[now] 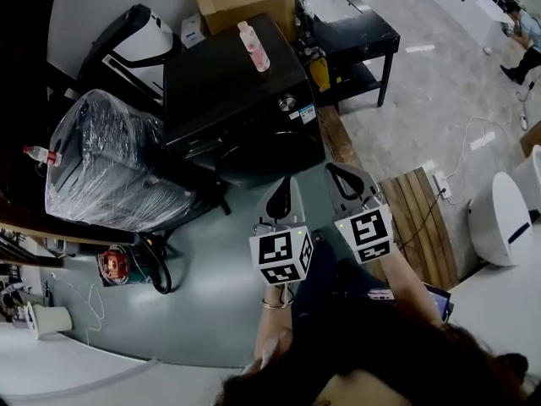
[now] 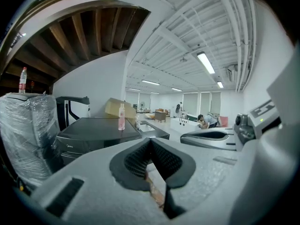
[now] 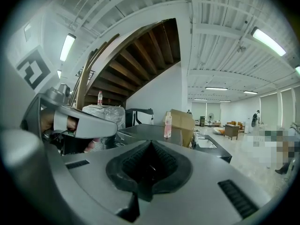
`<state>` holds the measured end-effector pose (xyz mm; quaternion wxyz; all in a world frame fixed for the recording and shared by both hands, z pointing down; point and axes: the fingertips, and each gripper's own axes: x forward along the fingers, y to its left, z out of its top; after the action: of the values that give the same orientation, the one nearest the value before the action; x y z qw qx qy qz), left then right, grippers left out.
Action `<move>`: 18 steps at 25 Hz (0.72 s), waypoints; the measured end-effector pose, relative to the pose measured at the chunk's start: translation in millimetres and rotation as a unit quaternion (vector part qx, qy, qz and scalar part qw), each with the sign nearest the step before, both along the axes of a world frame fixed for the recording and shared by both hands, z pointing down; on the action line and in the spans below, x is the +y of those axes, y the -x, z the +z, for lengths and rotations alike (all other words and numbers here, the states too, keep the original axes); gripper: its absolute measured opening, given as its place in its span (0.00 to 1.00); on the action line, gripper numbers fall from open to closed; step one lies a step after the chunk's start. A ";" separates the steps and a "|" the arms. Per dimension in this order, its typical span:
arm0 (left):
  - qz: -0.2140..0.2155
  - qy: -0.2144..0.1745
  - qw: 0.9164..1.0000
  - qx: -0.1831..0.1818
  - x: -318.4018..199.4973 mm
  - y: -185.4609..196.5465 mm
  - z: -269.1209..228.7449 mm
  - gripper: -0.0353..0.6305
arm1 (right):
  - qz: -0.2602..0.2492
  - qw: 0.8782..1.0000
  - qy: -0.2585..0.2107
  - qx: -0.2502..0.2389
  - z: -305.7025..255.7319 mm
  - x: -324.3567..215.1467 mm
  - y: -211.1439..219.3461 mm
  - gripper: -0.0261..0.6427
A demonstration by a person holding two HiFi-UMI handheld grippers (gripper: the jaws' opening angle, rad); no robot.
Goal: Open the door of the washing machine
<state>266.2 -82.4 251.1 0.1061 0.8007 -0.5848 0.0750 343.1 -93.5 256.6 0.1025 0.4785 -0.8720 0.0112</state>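
Grey floor [image 1: 203, 294]; the washer [image 1: 228, 91] stands at twelve o'clock (bottle [image 1: 254, 47] on top). Both the left gripper [image 1: 285, 184] and right gripper [image 1: 340, 174] have jaws closed, empty.

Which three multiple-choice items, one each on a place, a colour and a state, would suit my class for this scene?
1. Where does the pink bottle stand?
A on the washing machine
B on the floor
C on the wrapped bundle

2. What colour is the washing machine?
A white
B black
C red

3. How do the right gripper's jaws stand?
A wide apart
B shut on the bottle
C together, nothing between them

Answers:
1 A, the bottle stands upright on the machine's top.
2 B, its top and front are black.
3 C, the right gripper view shows the jaws closed and empty.
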 end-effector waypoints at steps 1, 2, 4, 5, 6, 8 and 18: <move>0.002 0.001 1.000 -0.001 -8.5 2.1 1.6 0.07 | 0.001 1.000 0.001 0.002 1.4 -7.8 2.6 0.04; 0.004 0.003 1.000 -0.001 -16.7 4.6 3.1 0.07 | 0.002 1.000 0.003 0.003 2.7 -15.2 5.5 0.04; 0.008 0.006 1.000 0.000 -33.0 10.6 5.2 0.07 | 0.004 1.000 0.005 0.006 5.3 -29.3 12.7 0.04; 0.011 0.007 1.000 0.001 -41.2 13.8 5.9 0.07 | 0.005 1.000 0.007 0.007 6.7 -36.5 16.4 0.04; 0.014 0.008 1.000 0.001 -49.3 16.9 6.6 0.07 | 0.006 1.000 0.008 0.008 8.1 -43.6 20.1 0.04; 0.019 0.010 1.000 0.001 -64.1 22.9 8.1 0.07 | 0.008 1.000 0.012 0.010 10.9 -57.2 27.4 0.04; 0.066 0.021 0.998 -0.001 -116.3 38.6 25.0 0.07 | 0.035 0.999 0.021 0.024 21.7 -112.2 48.8 0.04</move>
<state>227.6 -198.7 276.1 0.1172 0.8353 -0.5288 0.0948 294.3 -205.6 278.3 0.1329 0.5065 -0.8516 0.0219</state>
